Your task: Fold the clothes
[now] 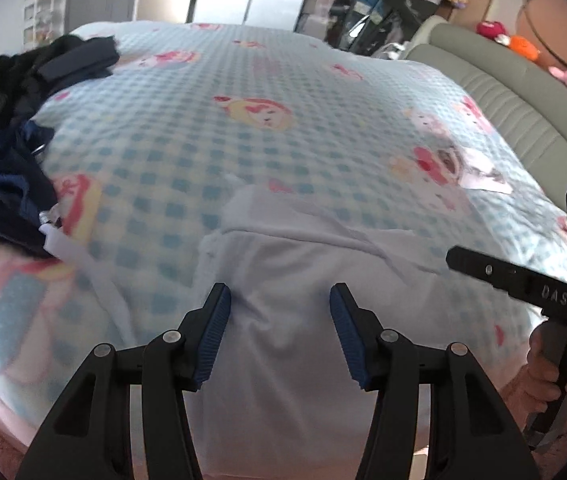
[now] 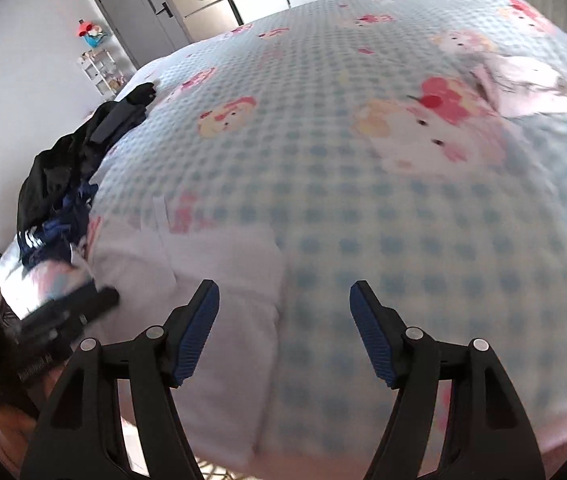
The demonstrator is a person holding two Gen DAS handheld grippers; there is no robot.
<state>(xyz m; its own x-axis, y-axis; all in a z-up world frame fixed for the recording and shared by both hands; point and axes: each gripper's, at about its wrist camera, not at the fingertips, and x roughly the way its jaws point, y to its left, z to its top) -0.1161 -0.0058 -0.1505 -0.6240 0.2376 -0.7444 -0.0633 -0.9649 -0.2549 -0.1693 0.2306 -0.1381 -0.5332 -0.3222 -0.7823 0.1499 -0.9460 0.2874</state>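
Tongs first: your left gripper (image 1: 279, 300) hangs with its blue pads spread apart and nothing pinched, poised over the white garment (image 1: 283, 360) that lies on the near edge of the bed. Your right gripper (image 2: 283, 300) is likewise released, jaws wide and empty, above the right border of that same white garment (image 2: 211, 300) where it meets the blue-checked cartoon blanket (image 2: 363, 160). In the left wrist view your right hand (image 1: 551, 372) grips its tool's handle at the frame's right. Farther out, a heap of dark clothes (image 1: 7, 128) sits at the bed's left side, well apart from the white piece.
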